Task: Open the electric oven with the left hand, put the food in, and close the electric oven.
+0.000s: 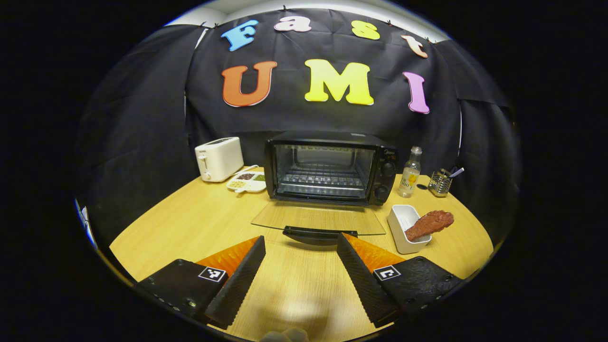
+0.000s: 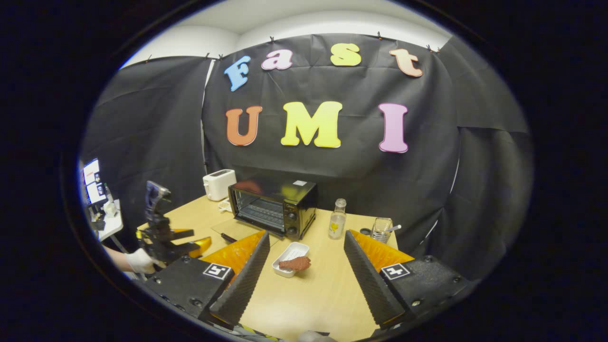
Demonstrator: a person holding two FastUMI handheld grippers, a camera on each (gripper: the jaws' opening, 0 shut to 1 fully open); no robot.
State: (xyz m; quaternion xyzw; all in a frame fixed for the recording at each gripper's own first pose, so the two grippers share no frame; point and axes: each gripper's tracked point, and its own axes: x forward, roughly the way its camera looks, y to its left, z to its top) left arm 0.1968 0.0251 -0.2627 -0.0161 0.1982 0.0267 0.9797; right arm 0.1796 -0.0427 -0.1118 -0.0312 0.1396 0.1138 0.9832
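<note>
Both grippers, left [image 1: 300,256] and right [image 2: 304,251], hover over the counter [image 1: 199,223] with jaws released, grasping nothing. Beyond them the oven [image 1: 330,167] stands with its door [image 1: 319,221] dropped flat. Right of it, the drumstick [image 1: 429,224] rests on a white dish [image 1: 401,227].

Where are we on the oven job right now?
Done: the oven door lies fully open, flat on the table. In hand: nothing; the left gripper is open near the door handle, and the right gripper is open, facing the drumstick in its white dish. Left: load the drumstick, close the door.
</note>
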